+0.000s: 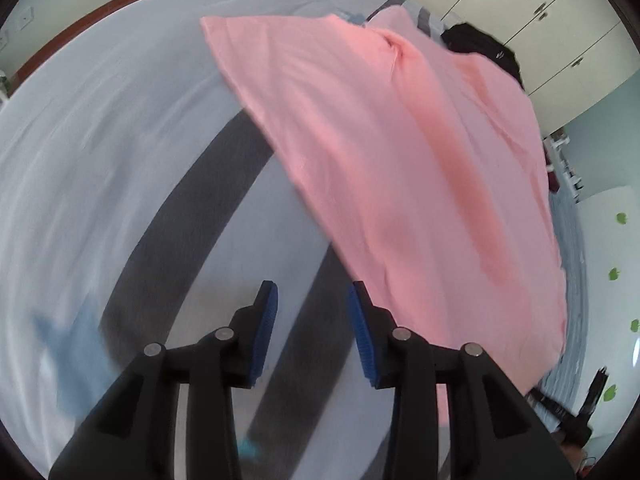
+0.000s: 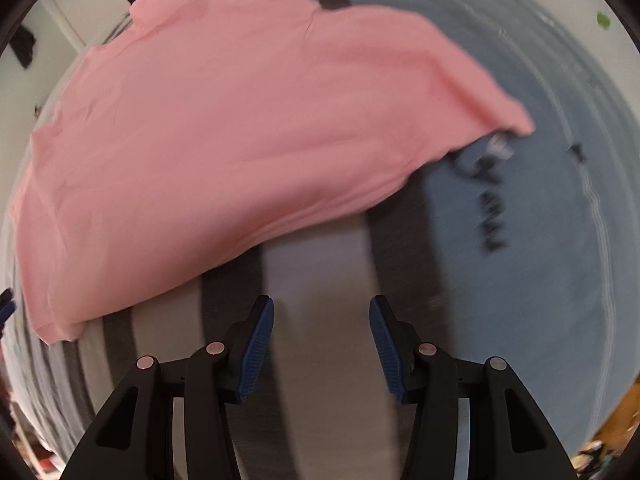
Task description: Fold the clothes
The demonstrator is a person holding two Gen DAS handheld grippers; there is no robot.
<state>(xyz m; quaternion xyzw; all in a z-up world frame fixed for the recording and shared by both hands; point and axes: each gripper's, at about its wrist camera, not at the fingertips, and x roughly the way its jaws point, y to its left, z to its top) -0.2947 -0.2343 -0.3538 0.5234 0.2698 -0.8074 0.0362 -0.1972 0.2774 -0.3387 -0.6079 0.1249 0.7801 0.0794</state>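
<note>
Spread flat on the bed: a pink shirt, beyond both tongs. Left tongs parted, empty, over grey stripes; right tongs parted wider, likewise empty. Only in the left view: white cupboards and a black garment. Only in the right view: black lettering on blue bedding, too blurred to read; perhaps a white tag at the shirt's corner.

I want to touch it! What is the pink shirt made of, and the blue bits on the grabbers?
The pink shirt looks like soft, matte cotton-like cloth: it drapes and wrinkles on the bed. The blue pads look like ribbed rubber or soft plastic, probably; fine ridges show on them. The black fingers holding them look like hard, smooth plastic.
</note>
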